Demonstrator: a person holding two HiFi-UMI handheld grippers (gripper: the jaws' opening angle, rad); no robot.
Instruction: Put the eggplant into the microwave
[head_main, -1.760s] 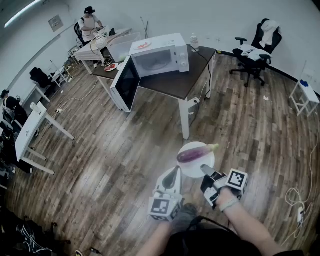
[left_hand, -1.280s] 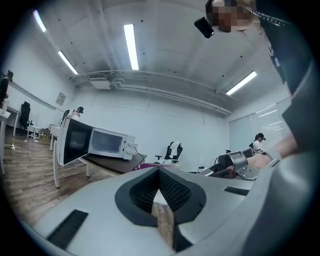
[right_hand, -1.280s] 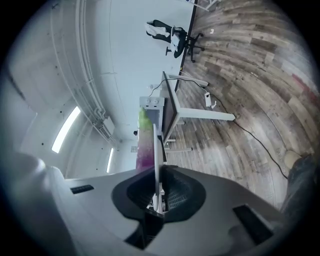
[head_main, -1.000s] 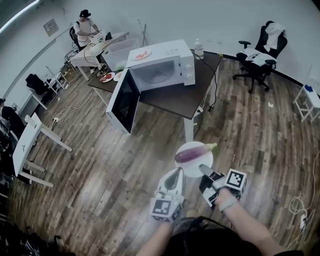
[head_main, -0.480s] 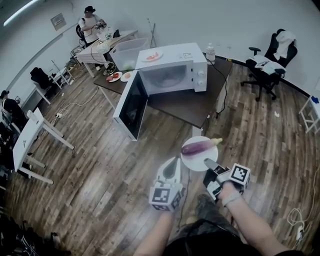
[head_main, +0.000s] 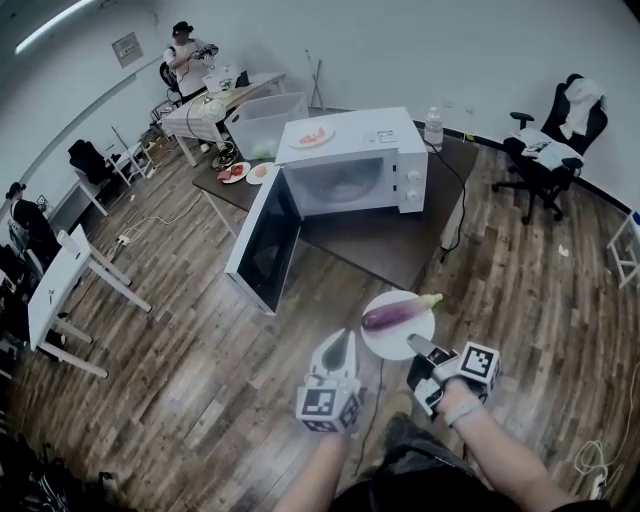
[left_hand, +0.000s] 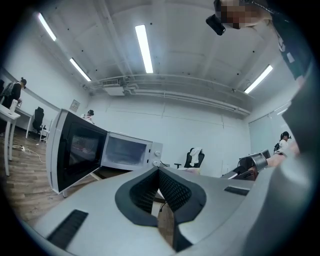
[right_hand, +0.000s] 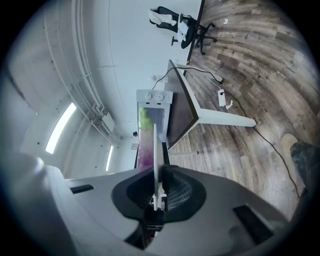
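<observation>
A purple eggplant (head_main: 393, 314) with a green stem lies on a round white plate (head_main: 402, 342). My right gripper (head_main: 415, 346) is shut on the plate's near rim and holds it level in front of the dark table (head_main: 400, 250). In the right gripper view the plate (right_hand: 155, 150) shows edge-on between the jaws, with the eggplant (right_hand: 144, 142) on its left side. My left gripper (head_main: 338, 345) hangs to the left of the plate, shut and holding nothing. On the table stands the white microwave (head_main: 350, 165), its door (head_main: 262, 245) swung wide open to the left. The left gripper view shows the microwave (left_hand: 127, 150) ahead.
A water bottle (head_main: 433, 128) stands on the table right of the microwave, a plate of food (head_main: 312, 137) on top of it. A clear bin (head_main: 265, 122) and a person (head_main: 190, 55) are behind. An office chair (head_main: 550, 150) stands far right, white tables (head_main: 70, 275) at the left.
The microwave and table have come nearer and larger in the head view. Both grippers travel forward together, the plate with the eggplant still carried in the right one.
</observation>
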